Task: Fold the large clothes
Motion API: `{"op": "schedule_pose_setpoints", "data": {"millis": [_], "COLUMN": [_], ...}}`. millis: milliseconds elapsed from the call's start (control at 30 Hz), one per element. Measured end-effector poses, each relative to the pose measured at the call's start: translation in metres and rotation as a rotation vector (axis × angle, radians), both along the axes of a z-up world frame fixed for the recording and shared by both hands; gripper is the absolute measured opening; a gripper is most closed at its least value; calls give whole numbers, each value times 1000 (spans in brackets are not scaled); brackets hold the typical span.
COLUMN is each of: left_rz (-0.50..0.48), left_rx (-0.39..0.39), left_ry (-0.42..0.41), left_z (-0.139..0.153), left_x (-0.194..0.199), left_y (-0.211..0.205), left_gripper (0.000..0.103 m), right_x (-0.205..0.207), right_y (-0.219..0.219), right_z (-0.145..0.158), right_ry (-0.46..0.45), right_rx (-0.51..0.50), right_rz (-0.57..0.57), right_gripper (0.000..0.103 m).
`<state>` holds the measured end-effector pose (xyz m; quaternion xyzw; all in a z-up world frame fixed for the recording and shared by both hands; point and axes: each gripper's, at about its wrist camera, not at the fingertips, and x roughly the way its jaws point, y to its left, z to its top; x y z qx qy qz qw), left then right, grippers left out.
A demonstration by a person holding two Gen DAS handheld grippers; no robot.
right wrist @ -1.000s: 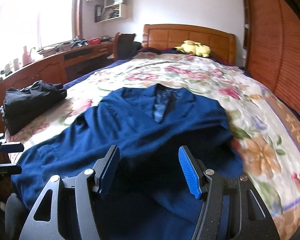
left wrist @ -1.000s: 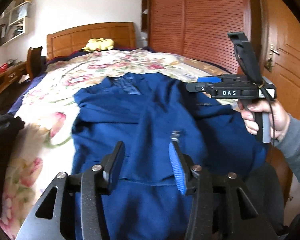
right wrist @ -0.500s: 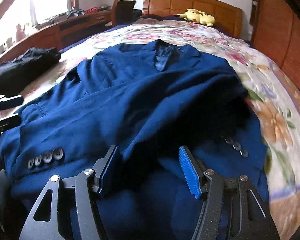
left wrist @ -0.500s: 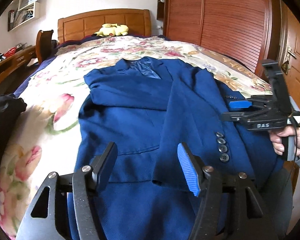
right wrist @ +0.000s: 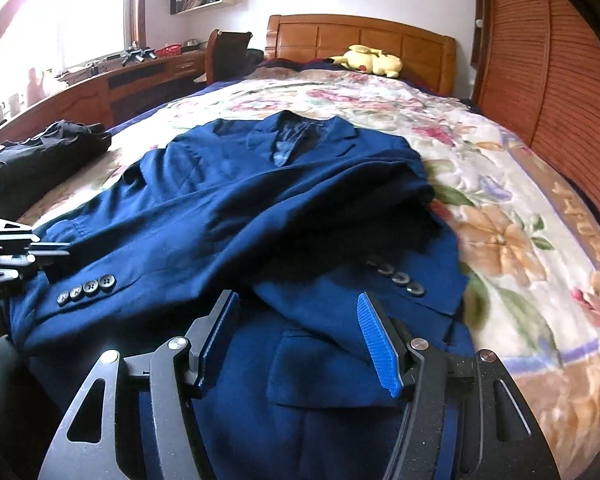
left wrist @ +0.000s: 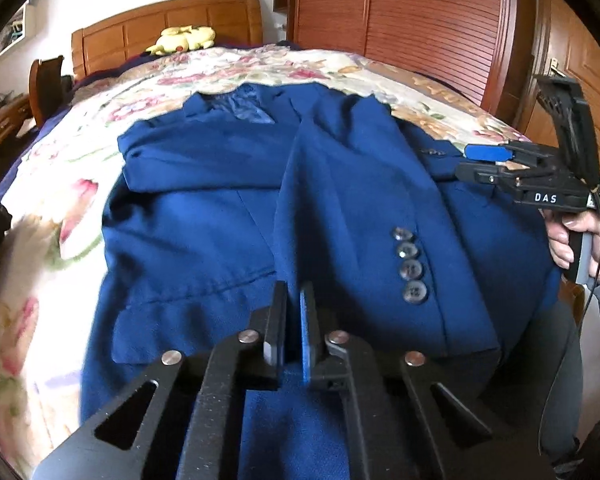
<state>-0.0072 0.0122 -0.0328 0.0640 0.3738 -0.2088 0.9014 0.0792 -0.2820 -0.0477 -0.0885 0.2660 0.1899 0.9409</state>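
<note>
- The left gripper [left wrist: 293, 322] is sitting with its jaws drawn nearly together, having just been closing; in its own view the jacket's [left wrist: 228, 216] blue cloth is showing beneath and behind the fingers, and whether any fold is pinched between them cannot be told.
- The right gripper [right wrist: 298, 336] is holding its jaws well apart with nothing between the pads, hovering over the near hem where a pocket flap [right wrist: 332, 368] is lying.
- The jacket is lying face up on the bed [right wrist: 512, 208], collar at the far end, both sleeves crossed over the front; one cuff with four buttons [left wrist: 409, 265] is resting just right of the left gripper's fingertips.
- Compared with a second ago, both cameras are sitting lower and closer to the cloth, the right sleeve has been laid across the chest, and the left jaws, wide then, are nearly touching.
- A hand [left wrist: 580, 240] in a grey sleeve is gripping the right tool's handle at the right edge of the left view.
- The near hem is hanging at the bed's near edge; bare floral bedspread is lying open to the right and far side.
- A black garment [right wrist: 48, 152] is lying at the left edge, and a yellow plush toy [right wrist: 374, 61] is resting by the headboard [right wrist: 360, 34].
</note>
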Motion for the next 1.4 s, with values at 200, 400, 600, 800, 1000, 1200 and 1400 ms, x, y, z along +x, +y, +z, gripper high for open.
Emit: {"op": "schedule_pose_setpoints", "data": {"millis": [200,400,600,800,1000,1200,1400], "left_rz": [109,148,178,211,276,306,286], "left_rx": [-4,-14,-75,-67,-36,-26,-20], "left_ry": [-112,-128,-184,-198,-193,-132,-112], "left_z": [36,42,46,40,25,5,-5], "left_x": [9,7,-16,-31,-46,-56,-68], "left_y": [30,45,66,82,99,111,108], "left_gripper": [5,14,44,78,78,78,73], "right_x": [-11,-25,-33,-42,-47,-46,-48], "right_y": [-7,-12,-22,-33,-44,-60,-70], "right_z": [5,9,5,4,2,-5,-12], "right_ry": [-16,-40,-49,-43,-31,13,52], "right_rx": [21,11,-21,-23,-30,-39,-65], "right_rz": [-1,8,-13,-40,-68,-121,-153], "right_gripper": [63,63,63,63,68,71,71]}}
